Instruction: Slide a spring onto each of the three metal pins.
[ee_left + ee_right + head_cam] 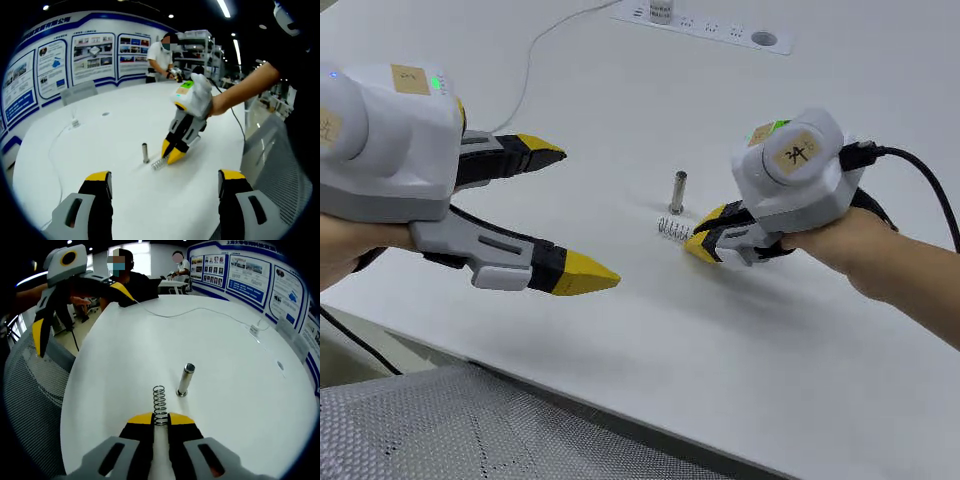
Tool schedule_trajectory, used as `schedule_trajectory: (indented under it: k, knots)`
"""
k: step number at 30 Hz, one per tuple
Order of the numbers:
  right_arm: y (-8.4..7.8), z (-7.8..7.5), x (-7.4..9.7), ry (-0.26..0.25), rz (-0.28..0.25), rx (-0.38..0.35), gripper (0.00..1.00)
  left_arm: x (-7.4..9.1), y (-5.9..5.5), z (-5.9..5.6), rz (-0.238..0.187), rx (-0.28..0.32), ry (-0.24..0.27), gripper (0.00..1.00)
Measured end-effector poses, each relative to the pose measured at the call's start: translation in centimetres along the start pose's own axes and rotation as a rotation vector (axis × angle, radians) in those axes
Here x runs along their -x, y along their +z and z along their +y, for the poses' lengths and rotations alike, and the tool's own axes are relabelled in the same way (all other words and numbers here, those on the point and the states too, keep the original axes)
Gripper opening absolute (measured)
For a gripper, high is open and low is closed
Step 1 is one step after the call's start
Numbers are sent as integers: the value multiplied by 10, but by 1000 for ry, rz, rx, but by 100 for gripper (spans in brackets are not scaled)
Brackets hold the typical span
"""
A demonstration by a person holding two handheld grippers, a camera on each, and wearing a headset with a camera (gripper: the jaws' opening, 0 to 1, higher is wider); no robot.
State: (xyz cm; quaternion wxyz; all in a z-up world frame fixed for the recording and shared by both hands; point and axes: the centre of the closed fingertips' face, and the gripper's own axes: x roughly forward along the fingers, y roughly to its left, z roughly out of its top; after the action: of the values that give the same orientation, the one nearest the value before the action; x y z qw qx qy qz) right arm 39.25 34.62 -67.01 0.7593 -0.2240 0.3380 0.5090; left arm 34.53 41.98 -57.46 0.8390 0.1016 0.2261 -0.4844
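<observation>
One metal pin (pixel 677 192) stands upright on the white table (pixel 620 330); it also shows as a short post (pixel 145 153) and close up (pixel 184 380). A small wire spring (pixel 673 229) lies level just in front of the pin, one end pinched in my right gripper (pixel 701 240). From behind, the spring (pixel 159 405) sticks out ahead of the closed yellow tips of the right gripper (pixel 160 421), left of the pin. The same spring (pixel 158 163) shows beside the right gripper (pixel 170 156). My left gripper (pixel 570 215) hovers wide open at the left, its jaws (pixel 165 192) holding nothing.
A white power strip (pixel 705 24) lies at the table's far edge, with a thin white cable (pixel 528 70) running from it. A grey mesh chair back (pixel 470 430) sits below the table's near edge. People stand in the background near wall posters.
</observation>
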Motion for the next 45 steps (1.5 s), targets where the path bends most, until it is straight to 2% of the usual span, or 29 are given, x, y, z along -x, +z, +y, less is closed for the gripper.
schedule_trajectory:
  k: [5,7,10,14,17,21,23,29,31,33,38,43,45]
  knots:
    - [7,4,20,7,-16,38,10,-7,3,-9,3,-12,-28,86]
    - [10,8,29,10,-17,68,10,-10,5,-17,-5,-10,-63,81]
    - [13,15,43,20,-20,120,10,-15,3,-26,1,-11,-85,81]
    - [12,21,57,39,-15,189,10,-24,2,-39,12,-33,-123,74]
    - [15,29,66,74,-40,177,10,-28,2,-47,13,-33,-150,70]
    - [22,48,76,127,-69,240,11,-31,2,-52,14,-42,-158,67]
    - [25,57,79,147,-75,270,11,-32,3,-51,16,-45,-151,67]
    - [32,77,81,177,-82,362,11,-36,9,-57,10,-79,-167,55]
    - [33,80,82,181,-86,369,11,-37,10,-60,12,-89,-178,54]
    - [35,81,82,186,-93,370,11,-38,10,-63,14,-95,-191,48]
    - [39,84,85,196,-95,396,11,-37,14,-74,-4,-101,-236,39]
    - [42,85,87,198,-94,422,11,-38,12,-75,16,-124,-243,33]
    - [41,86,88,195,-83,436,11,-37,14,-75,10,-127,-243,31]
